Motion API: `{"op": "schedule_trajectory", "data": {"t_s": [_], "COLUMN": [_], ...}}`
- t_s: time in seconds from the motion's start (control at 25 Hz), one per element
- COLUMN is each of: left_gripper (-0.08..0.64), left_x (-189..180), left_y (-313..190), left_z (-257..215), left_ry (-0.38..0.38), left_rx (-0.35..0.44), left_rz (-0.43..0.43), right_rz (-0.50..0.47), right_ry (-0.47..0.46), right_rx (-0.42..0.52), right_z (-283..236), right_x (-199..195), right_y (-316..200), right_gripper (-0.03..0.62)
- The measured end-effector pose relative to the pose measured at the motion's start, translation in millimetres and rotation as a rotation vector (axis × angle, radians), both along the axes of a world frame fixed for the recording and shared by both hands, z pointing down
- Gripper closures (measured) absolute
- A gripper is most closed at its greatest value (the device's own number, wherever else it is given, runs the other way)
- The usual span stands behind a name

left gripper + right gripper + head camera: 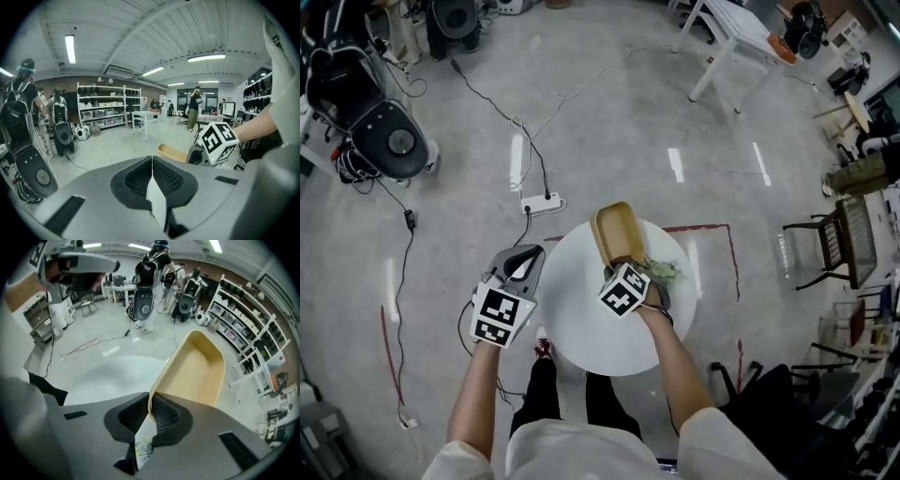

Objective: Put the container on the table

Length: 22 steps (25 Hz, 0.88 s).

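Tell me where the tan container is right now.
Head view, centre: the container juts over the far edge of the round table, its near rim clamped in the right gripper.

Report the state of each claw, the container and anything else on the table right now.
container: empty, gripped, reaching past the table's far edge.
right claw: shut on the container's near rim.
left claw: shut, empty, beside the table's left edge.
greenish clump: lying on the table by the right claw.
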<state>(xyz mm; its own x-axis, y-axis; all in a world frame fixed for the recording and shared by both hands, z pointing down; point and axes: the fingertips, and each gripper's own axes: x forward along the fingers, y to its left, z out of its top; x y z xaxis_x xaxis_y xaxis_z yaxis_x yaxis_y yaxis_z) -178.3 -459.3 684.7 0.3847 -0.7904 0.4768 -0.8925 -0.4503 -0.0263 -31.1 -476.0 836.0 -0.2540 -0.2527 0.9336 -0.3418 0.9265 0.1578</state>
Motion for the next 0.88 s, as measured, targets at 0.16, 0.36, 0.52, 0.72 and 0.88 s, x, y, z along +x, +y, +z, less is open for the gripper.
{"op": "schedule_trajectory", "data": {"t_s": [0.16,0.36,0.52,0.72,0.88], "left_gripper": [0.54,0.54,0.538,0.54,0.538], "left_x": [-6.1,-13.4,-15.1,8.1,34.4], "left_y": [1.5,-6.9,-25.1,-45.9,-58.0], "left_z": [27.8,35.2,22.8,-24.3,-80.7], "left_ry": [-0.007,-0.008,0.015,0.035,0.028], "left_rx": [-0.057,-0.086,-0.042,0.042,0.106], "left_rz": [-0.043,-0.046,-0.01,0.063,0.089], "right_rz": [-0.136,-0.185,-0.098,0.093,0.264], "right_ry": [0.13,0.189,0.09,-0.122,-0.283], "right_rx": [-0.035,-0.079,-0.126,-0.1,0.0], "right_z": [50.4,74.0,54.5,-20.6,-102.5], "right_x": [-3.5,-10.5,-23.0,-17.3,19.4], "right_y": [6.9,13.6,8.5,-9.8,-38.7], "right_gripper": [0.554,0.543,0.505,0.526,0.578]}}
